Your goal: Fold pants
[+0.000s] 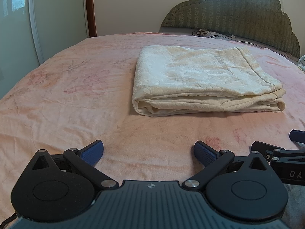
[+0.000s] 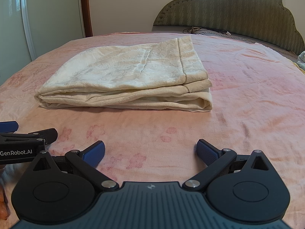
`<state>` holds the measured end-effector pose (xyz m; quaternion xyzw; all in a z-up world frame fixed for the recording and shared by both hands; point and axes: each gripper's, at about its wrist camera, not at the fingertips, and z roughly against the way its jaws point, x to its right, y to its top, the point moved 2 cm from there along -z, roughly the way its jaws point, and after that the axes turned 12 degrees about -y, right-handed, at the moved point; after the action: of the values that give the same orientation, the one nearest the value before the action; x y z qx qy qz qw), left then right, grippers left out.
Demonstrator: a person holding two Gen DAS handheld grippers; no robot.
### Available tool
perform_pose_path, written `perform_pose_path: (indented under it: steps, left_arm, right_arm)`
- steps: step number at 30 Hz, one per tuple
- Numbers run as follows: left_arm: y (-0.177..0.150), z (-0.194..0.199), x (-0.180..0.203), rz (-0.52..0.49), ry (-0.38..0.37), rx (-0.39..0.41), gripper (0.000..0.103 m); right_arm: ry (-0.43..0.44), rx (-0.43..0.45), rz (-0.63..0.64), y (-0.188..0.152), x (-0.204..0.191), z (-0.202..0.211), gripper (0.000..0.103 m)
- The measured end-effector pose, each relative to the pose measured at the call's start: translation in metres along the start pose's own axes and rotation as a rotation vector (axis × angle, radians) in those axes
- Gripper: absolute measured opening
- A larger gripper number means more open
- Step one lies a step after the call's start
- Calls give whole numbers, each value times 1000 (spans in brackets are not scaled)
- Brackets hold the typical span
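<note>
Your jaws are spread wide and hold nothing: the left gripper (image 1: 149,153) and the right gripper (image 2: 150,152) both show ribbed blue pads parted above the wrinkled pink floral bedspread (image 1: 57,99). The cream, damask-textured pants (image 2: 125,80) lie folded in a thick rectangular stack ahead, apart from both, before a scalloped, quilted olive headboard (image 2: 238,13).

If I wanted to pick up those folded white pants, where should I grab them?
Probably grab the folded pants at the thick near edge, coming in low from the front, where both open grippers, left and right, already face. The layers stack there, so a pinch could catch them all. The bundle lies flat on the pink blanket, so the top offers nothing to pinch.
</note>
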<state>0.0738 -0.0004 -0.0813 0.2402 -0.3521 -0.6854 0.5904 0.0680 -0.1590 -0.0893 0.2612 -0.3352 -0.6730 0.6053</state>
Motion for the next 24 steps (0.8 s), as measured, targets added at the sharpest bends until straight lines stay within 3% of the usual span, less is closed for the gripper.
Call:
perform_pose_path:
  steps: [24]
  left_arm:
    - [0,0,0,7,-3,-3,103]
  right_arm:
    - [-11,4,-5,4,-9,-3,103]
